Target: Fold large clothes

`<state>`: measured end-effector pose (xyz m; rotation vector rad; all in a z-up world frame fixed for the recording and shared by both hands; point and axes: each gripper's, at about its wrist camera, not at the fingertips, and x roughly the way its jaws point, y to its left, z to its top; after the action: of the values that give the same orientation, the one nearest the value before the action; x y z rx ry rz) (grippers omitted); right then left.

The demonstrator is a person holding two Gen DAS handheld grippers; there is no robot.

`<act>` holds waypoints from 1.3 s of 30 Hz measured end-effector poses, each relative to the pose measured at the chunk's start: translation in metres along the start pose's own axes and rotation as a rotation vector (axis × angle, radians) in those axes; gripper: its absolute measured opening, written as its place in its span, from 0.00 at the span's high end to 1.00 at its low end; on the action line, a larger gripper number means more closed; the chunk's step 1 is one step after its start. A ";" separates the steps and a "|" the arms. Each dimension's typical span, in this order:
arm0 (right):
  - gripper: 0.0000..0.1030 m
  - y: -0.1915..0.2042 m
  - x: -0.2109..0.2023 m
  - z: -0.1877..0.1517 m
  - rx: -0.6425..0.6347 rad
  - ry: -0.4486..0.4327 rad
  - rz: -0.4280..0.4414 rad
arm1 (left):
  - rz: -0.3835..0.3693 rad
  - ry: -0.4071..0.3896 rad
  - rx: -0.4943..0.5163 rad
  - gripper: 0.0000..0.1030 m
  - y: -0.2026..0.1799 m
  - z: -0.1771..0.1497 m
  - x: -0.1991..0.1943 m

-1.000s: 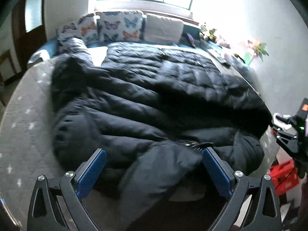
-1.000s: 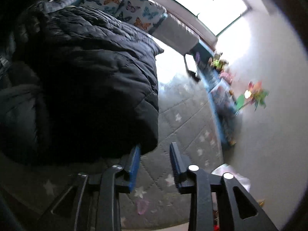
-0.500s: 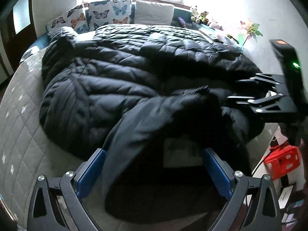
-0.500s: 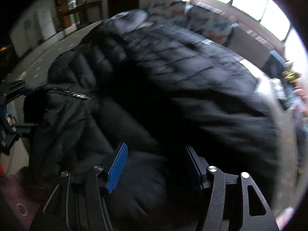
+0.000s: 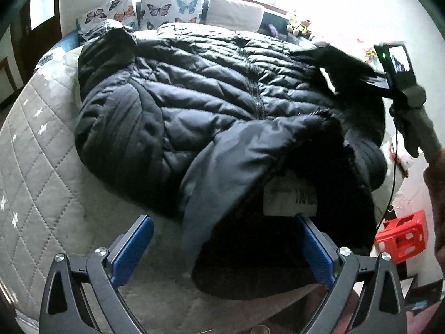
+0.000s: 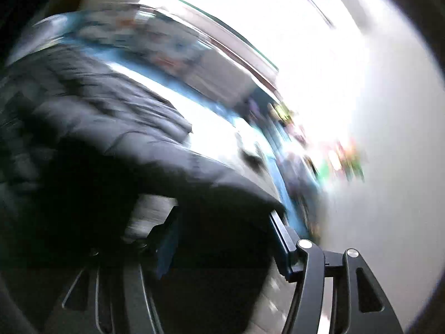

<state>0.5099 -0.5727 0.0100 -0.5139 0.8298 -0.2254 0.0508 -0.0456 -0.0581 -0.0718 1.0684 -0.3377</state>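
The black puffer jacket [image 5: 211,105] lies spread across the bed [image 5: 36,167], its hood end nearest. It looks bulky but light, soft and slippery, likely to spring back. The left tool [image 5: 222,253] hovers spread, holding nothing. The right tool [image 6: 225,239], blurred, stands spread with dark jacket fabric between its fingers; whether they pinch it I cannot tell. Seams or hem edges would likely give the surest hold.

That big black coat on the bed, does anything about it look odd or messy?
Yes. The black puffer coat lies crumpled on the quilted bed. Its near part is flipped open, so the smooth grey lining and a white label show, and the right edge hangs over the bedside.
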 end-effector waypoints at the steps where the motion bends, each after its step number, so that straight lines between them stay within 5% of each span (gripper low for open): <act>1: 0.38 -0.018 0.013 -0.003 0.065 0.048 0.003 | -0.014 -0.011 -0.001 0.00 0.001 0.002 -0.005; 8: 0.38 -0.108 0.070 -0.061 0.344 0.248 -0.019 | -0.068 -0.167 0.005 0.00 0.008 0.033 -0.063; 12: 0.36 -0.113 0.055 -0.069 0.351 0.221 -0.027 | -0.023 -0.241 0.006 0.00 0.013 0.064 -0.078; 15: 0.36 -0.086 0.031 -0.067 0.268 0.151 0.114 | 0.013 -0.244 0.016 0.00 0.016 0.095 -0.067; 18: 0.36 -0.051 0.020 -0.056 0.202 0.114 0.363 | 0.008 -0.199 0.029 0.00 0.014 0.125 -0.044; 22: 0.36 -0.010 0.025 -0.044 0.129 0.142 0.625 | -0.007 -0.132 0.092 0.18 0.004 0.154 -0.008; 25: 0.36 0.007 0.035 -0.029 0.086 0.140 0.691 | -0.043 -0.067 0.136 0.29 -0.003 0.159 0.020; 28: 0.36 0.001 0.062 -0.009 0.100 0.156 0.627 | -0.076 -0.004 0.208 0.35 -0.014 0.149 0.042; 36: 0.36 -0.060 0.105 0.022 0.191 0.143 0.097 | -0.088 0.043 0.334 0.37 -0.035 0.099 0.063; 39: 0.36 -0.065 0.095 0.014 0.200 0.136 0.200 | -0.104 0.043 0.313 0.37 -0.029 0.096 0.061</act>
<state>0.5836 -0.6601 -0.0101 -0.2271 0.9733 -0.1578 0.1537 -0.1018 -0.0574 0.1607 1.0452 -0.5994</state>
